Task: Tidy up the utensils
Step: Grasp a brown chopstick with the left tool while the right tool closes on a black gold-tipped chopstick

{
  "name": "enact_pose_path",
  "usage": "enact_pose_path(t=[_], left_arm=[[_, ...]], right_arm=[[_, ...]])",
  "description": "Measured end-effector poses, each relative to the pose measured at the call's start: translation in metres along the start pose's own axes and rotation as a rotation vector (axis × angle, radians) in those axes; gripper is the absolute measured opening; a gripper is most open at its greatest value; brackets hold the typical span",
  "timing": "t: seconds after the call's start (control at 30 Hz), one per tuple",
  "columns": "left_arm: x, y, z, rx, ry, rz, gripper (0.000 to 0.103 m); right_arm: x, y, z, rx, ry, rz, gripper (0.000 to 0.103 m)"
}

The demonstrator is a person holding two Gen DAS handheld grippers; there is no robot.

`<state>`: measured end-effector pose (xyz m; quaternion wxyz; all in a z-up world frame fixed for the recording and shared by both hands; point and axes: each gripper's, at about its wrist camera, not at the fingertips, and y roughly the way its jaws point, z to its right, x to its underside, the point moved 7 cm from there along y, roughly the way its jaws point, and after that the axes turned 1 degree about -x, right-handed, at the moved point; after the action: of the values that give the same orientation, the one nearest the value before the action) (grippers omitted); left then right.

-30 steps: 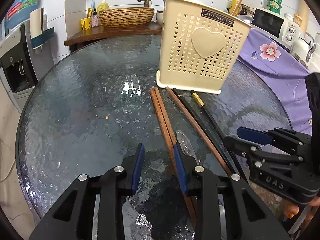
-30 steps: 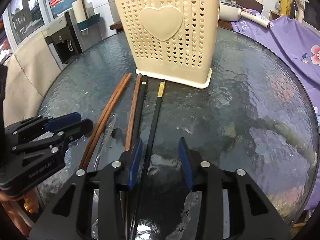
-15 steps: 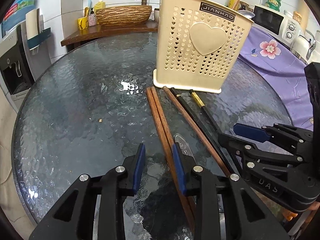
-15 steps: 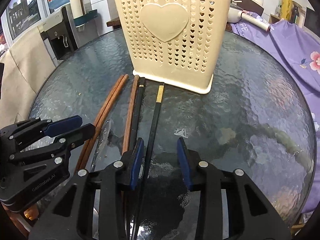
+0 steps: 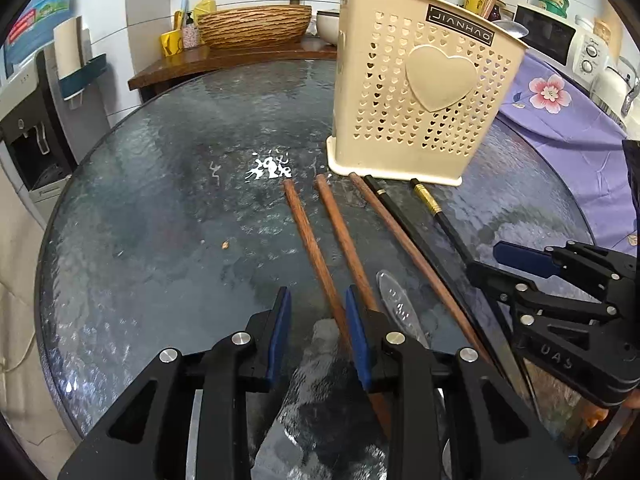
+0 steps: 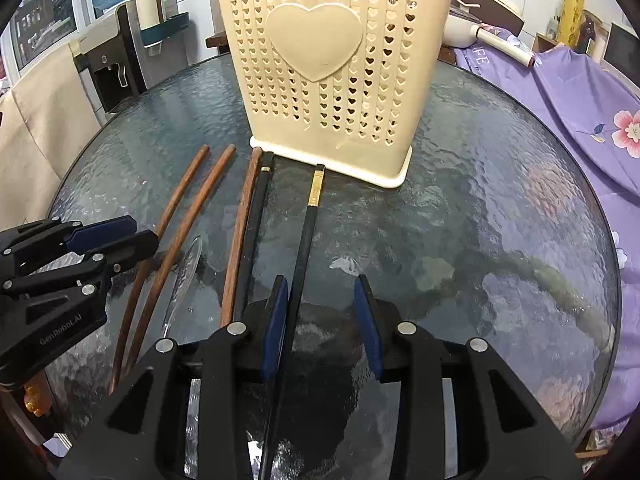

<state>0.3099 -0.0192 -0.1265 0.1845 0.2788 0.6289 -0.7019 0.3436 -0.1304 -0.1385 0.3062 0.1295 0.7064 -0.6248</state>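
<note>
- The left gripper [image 5: 316,300] is angled steeply down over the near edge of the round glass table [image 5: 152,208]; the right gripper [image 6: 322,286] is held the same way, just beside it at 3 o'clock.
- The left jaws are set a little apart and nothing is clamped. One brown chopstick [image 5: 312,246] is seen running between the blue pads [image 5: 280,320], close to the right pad; whether it is touched cannot be told.
- A second brown chopstick [image 5: 344,236] is passed under the right finger.
- The right jaws are likewise parted without a grip. A black chopstick [image 6: 306,232] with a gold band is seen inside the gap, right along the left pad [image 6: 276,320].
- A third brown chopstick [image 6: 240,232] and another black chopstick [image 6: 256,216] are laid side by side at 9 o'clock of that gap.
- A clear spoon [image 5: 396,304] is laid between the brown sticks.
- All sticks are pointed toward 12 o'clock, at a cream holder [image 5: 424,96] standing upright on the table, its wall pierced with hearts.
- A purple flowered cloth [image 6: 568,92] is seen at 2 o'clock, a wooden basin [image 5: 256,26] on a shelf at 11 o'clock, white tiles behind.
</note>
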Motion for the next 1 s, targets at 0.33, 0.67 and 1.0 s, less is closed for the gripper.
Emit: enact_pose_path(t=[0.33, 0.67, 1.0], left_arm=[[-0.032, 0.027, -0.004, -0.019, -0.044, -0.006, 0.028], [-0.055, 0.045, -0.009, -0.077, -0.047, 0.004, 0.009], [-0.055, 0.045, -0.005, -0.067, -0.058, 0.002, 0.007]], right_arm=[[-0.032, 0.023, -0.001, 0.016, 0.034, -0.004, 0.029], [-0.057, 0.042, -0.003, 0.035, 0.047, 0.012, 0.014], [-0.046, 0.036, 0.0, -0.061, 0.065, 0.039, 0.008]])
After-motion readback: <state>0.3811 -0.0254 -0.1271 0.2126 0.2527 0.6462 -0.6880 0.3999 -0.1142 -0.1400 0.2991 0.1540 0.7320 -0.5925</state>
